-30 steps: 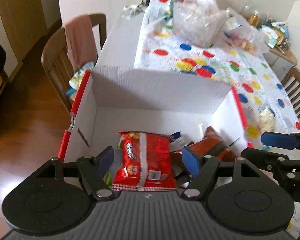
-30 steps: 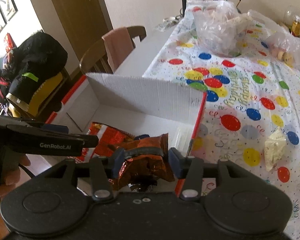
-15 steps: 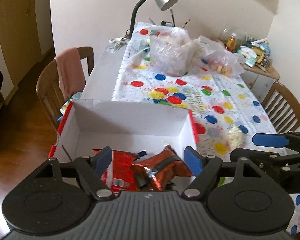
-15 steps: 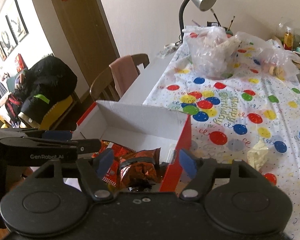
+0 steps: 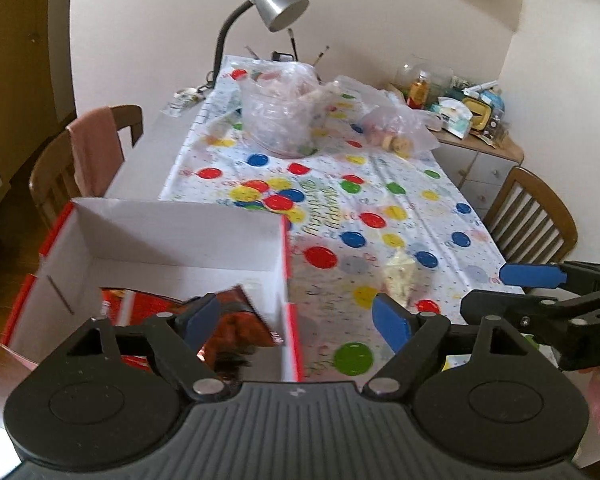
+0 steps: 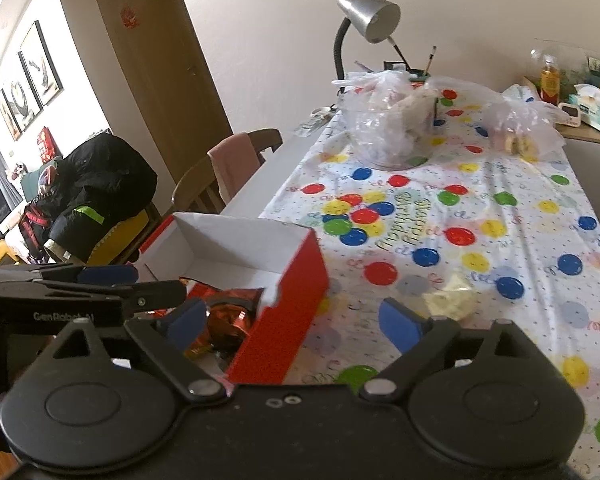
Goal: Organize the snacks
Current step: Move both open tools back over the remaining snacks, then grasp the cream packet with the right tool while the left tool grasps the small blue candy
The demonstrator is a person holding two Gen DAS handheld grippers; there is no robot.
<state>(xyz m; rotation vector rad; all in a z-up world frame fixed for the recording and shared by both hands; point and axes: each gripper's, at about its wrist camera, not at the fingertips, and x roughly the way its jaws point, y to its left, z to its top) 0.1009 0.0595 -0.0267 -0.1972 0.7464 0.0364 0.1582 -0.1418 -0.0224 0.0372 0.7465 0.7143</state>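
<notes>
Left wrist view: left gripper (image 5: 298,318) spread, jaws just opening, nothing pinched.
Right gripper (image 6: 296,322): spread wide, jaws just opening, empty.
Snacks: red foil snack packets (image 6: 228,320) inside red-and-white cardboard box (image 6: 300,276), below-left of both grippers.
Loose: pale wrapped snack (image 6: 450,300) on balloon-print tablecloth (image 6: 500,208), beyond right blue pad, apart.

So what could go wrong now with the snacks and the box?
The red box sits at the table's left edge, so a bump from the open left gripper might knock it off. The orange packet stands high among the snacks and could tip out. The pale snack still lies loose on the cloth ahead of the open right gripper, which could nudge it.
</notes>
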